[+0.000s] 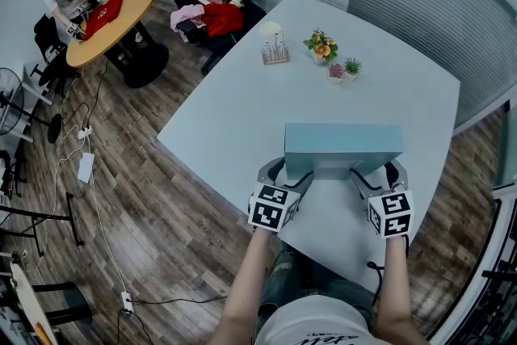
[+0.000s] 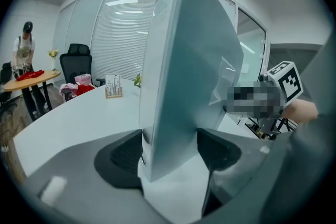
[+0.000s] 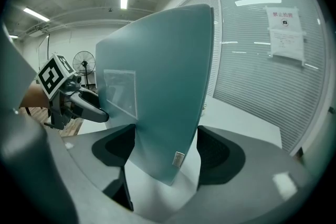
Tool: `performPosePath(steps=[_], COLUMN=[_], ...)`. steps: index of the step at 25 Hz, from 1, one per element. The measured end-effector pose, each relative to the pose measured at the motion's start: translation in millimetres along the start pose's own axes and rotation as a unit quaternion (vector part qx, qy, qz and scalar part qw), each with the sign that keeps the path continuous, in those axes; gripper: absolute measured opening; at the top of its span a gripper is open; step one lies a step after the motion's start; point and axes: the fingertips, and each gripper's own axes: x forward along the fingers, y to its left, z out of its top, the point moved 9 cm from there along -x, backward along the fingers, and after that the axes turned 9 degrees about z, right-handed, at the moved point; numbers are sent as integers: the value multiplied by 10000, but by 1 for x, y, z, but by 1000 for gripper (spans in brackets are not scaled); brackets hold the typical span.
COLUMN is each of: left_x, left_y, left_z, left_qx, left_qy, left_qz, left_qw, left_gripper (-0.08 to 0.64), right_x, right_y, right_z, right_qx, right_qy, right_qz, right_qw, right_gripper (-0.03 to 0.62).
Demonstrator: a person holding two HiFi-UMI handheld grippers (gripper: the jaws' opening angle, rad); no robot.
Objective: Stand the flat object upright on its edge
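We see the flat teal box (image 1: 343,145) standing on its long edge on the white table (image 1: 234,109), its two near corners clamped in the widely spread jaws of the left gripper (image 1: 291,172) and right gripper (image 1: 376,172).

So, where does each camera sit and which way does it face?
Head view: on the person's head, facing steeply down at white table, teal box; forearms, left claw, right claw show.
Left gripper view: on left claw, looking along its jaws gripping the box; the right claw shows beside it.
Right gripper view: on right claw, likewise; left claw shows.
All three share the box.
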Motion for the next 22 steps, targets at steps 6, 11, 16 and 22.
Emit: performPosePath(steps=[6, 11, 16, 22], left_x=[-7, -16, -25, -41], left_y=[-1, -2, -4, -6], left_z=[0, -3, -4, -5], left_qx=[-84, -137, -208, -369], left_qy=[-97, -176, -259, -418], left_qz=[16, 60, 101, 96], left_qw=[9999, 9997, 9994, 9984], left_gripper=[334, 334, 334, 334], right_x=[-2, -5, -11, -25], right_y=[0, 3, 8, 15], right_z=[-3, -4, -3, -4], right_qx=[198, 341, 353, 395], right_qy=[-9, -89, -172, -311], right_qz=[-113, -62, -44, -49], right_qw=[9997, 9994, 9992, 9987], right_gripper=[416, 456, 468, 471])
